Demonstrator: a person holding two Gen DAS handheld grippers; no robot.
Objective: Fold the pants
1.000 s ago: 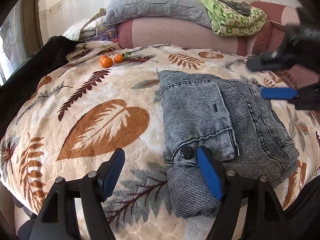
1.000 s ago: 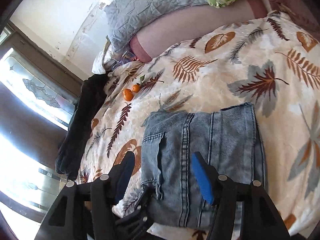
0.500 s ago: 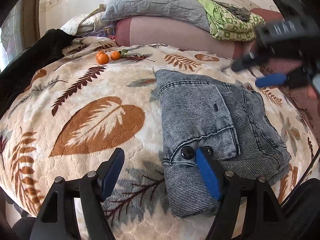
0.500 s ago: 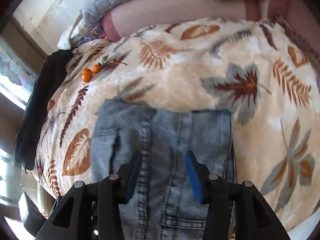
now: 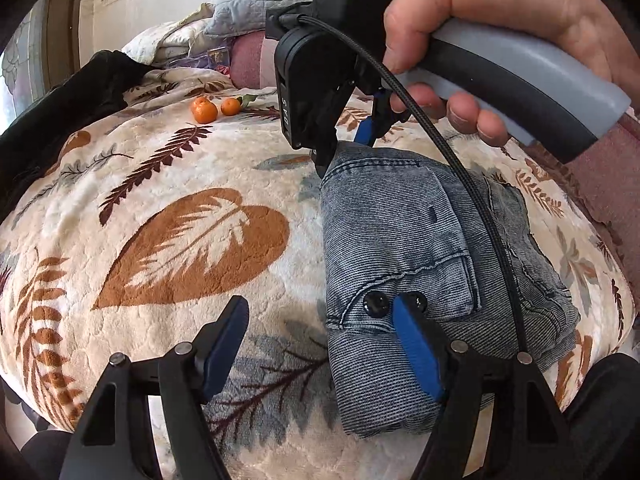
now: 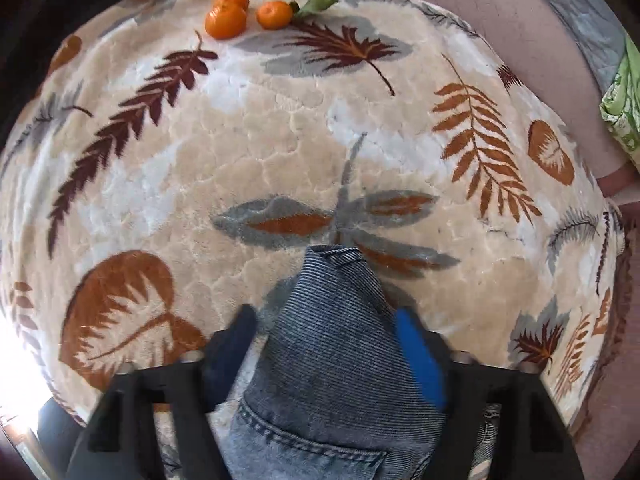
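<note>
The folded blue-grey jeans (image 5: 420, 248) lie on the leaf-print blanket (image 5: 180, 240). My left gripper (image 5: 320, 344) is open at the near end of the pants, its right finger (image 5: 416, 352) over the denim by the two black buttons, holding nothing. My right gripper (image 5: 344, 148), held by a hand, points down at the far left corner of the pants. In the right wrist view that corner (image 6: 336, 320) sits between its open fingers (image 6: 324, 352), which straddle the denim without pinching it.
Several tangerines (image 5: 208, 110) with a green leaf lie on the blanket beyond the pants, also in the right wrist view (image 6: 228, 16). A black garment (image 5: 60, 100) drapes the left edge. Pillows and a pink bolster (image 6: 500, 16) stand at the bed's head.
My right gripper has swung from the right side across the pants to their far left corner and come down over it. My left gripper has stayed in place, open.
</note>
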